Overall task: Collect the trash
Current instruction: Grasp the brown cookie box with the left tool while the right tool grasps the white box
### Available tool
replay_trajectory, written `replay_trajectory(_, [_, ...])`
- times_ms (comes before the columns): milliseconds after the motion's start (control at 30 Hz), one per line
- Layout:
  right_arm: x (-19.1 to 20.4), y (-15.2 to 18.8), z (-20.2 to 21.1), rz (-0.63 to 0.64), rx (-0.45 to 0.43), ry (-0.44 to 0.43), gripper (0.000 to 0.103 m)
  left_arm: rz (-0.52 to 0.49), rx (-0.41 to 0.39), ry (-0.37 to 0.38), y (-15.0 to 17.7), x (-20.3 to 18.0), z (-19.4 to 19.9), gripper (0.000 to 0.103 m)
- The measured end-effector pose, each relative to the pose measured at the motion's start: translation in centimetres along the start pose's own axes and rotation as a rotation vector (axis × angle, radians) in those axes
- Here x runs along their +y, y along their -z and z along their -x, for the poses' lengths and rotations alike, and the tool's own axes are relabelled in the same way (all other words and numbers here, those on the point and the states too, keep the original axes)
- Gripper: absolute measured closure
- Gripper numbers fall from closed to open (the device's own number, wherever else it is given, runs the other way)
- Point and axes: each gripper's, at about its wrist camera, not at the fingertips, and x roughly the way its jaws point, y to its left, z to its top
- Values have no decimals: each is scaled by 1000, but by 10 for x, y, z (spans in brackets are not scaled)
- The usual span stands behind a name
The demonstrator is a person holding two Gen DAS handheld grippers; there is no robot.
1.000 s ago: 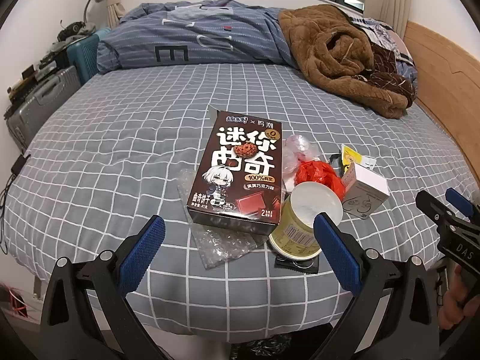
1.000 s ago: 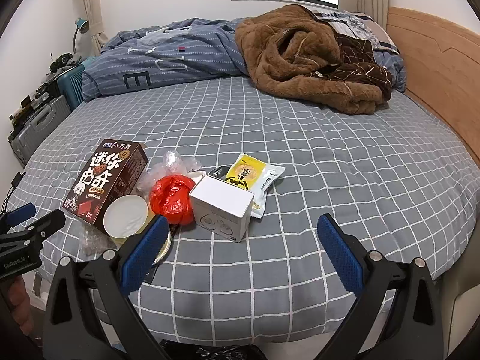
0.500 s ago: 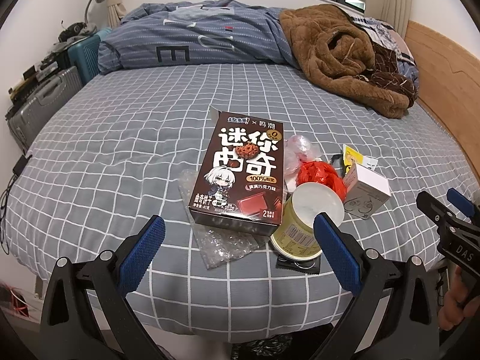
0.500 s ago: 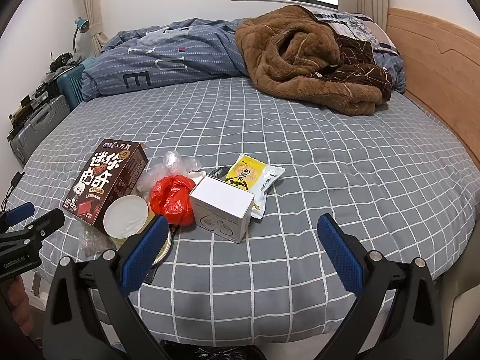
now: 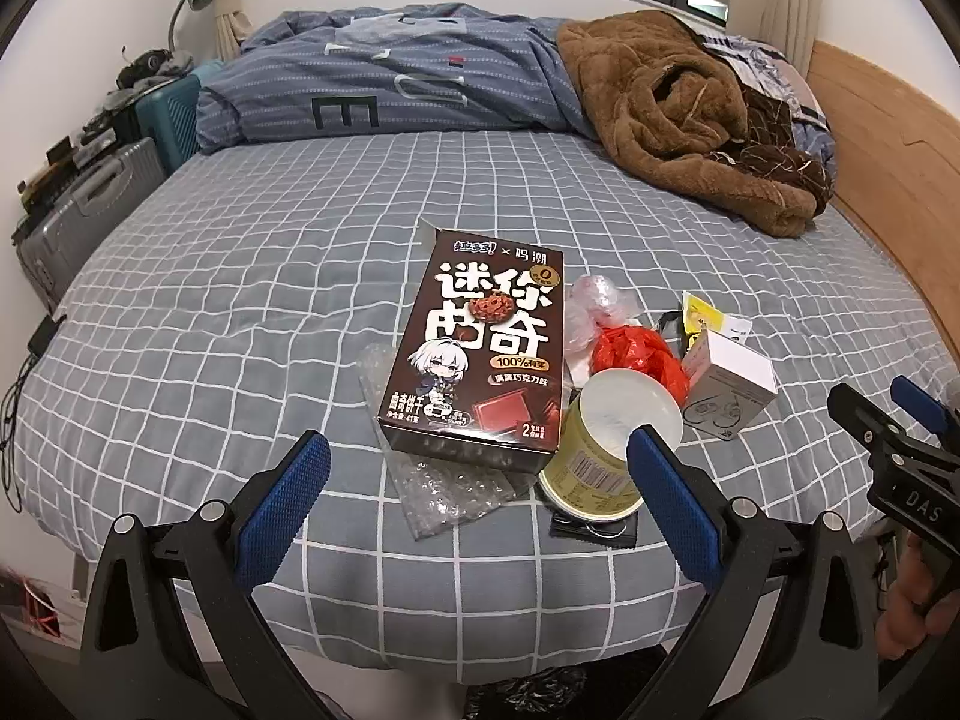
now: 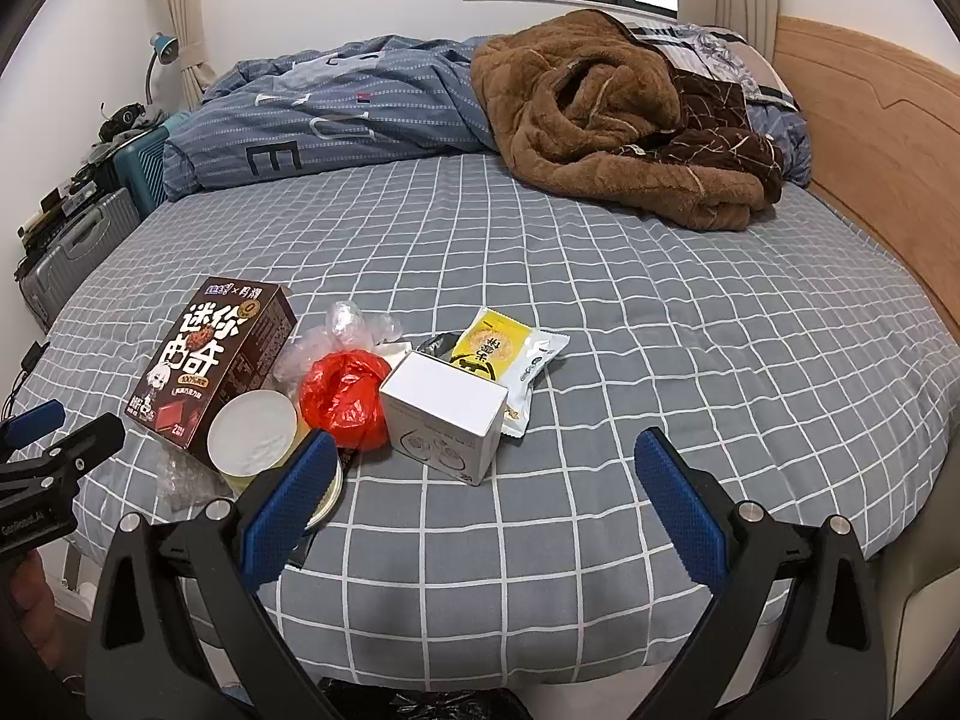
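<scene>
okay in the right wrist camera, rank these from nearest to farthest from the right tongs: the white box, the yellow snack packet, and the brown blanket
From the right tongs:
1. White box, just ahead, slightly left.
2. Yellow snack packet, right behind the box.
3. Brown blanket, far end of the bed, near the headboard.

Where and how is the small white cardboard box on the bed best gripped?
Probably across the two side walls of the small white cardboard box, coming from the bed's near edge with the right tool. Its front face is towards that tool, its flat sides give parallel surfaces, and its right side stands clear.
</scene>
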Motion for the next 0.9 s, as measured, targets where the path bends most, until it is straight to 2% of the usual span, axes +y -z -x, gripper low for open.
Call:
replay_trajectory(400, [7, -10, -1, 19, -4, -3, 7, -14, 12, 5, -8, -2, -4, 6])
replay_trajectory(600, [14, -22, -19, 28, 13, -3, 7, -14, 54, 29, -21, 0, -25, 6])
replay_trajectory(900, [16, -37, -56, 3, 61, -12, 7, -38, 122, 9, -42, -1, -66, 6])
